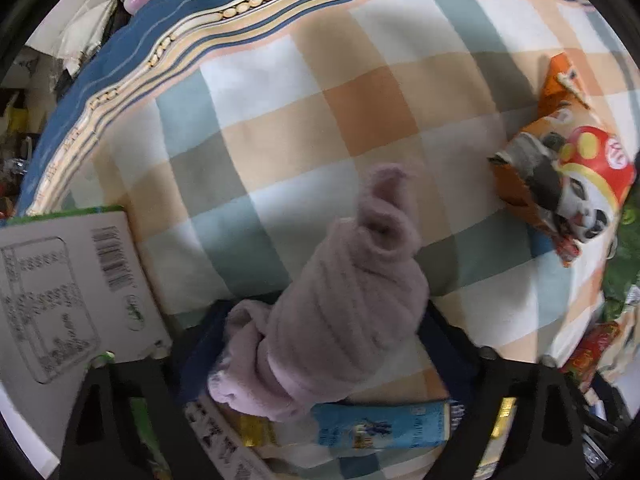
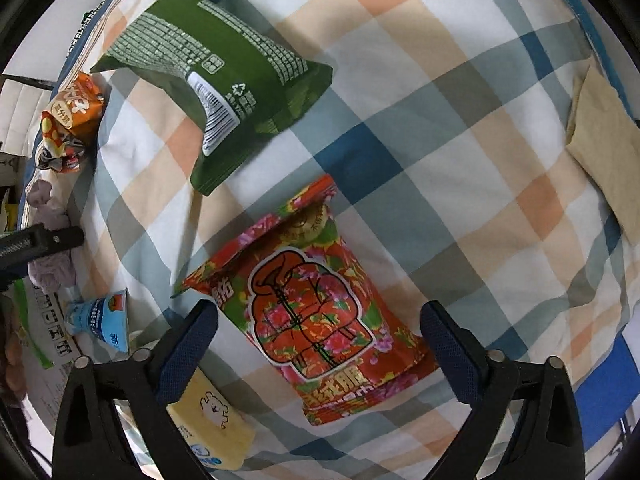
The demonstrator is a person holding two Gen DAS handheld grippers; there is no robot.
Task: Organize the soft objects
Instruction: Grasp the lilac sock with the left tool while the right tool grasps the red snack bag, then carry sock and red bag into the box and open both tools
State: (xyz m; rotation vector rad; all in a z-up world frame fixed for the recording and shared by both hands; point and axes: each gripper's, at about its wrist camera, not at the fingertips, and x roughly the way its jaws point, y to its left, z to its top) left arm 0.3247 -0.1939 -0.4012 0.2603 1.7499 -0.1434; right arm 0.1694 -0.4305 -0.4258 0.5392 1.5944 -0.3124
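Two wrist views cover one checked bedspread (image 2: 400, 92) with a blue striped border; dim room clutter shows past its far edge in the left view.

Left view only: the left gripper (image 1: 320, 360) is clamped on a rolled pink sock (image 1: 340, 300), held above the spread, its free end pointing away from the camera. A white box (image 1: 68, 288) with a barcode sits at left, and an orange panda bag (image 1: 560, 176) lies at right. A blue pack (image 1: 384, 424) lies under the sock.

Right view only: a green bag (image 2: 224, 80) lies face down, near a red floral bag (image 2: 316, 312) that rests between the right gripper's (image 2: 320, 344) fingers (image 2: 188, 344). The jaws stand wide open — neither pad touches the bag. A yellow pack (image 2: 212, 428) lies beside the left finger, and a tan cushion (image 2: 604, 148) lies at the right edge. The left gripper and sock appear at far left.
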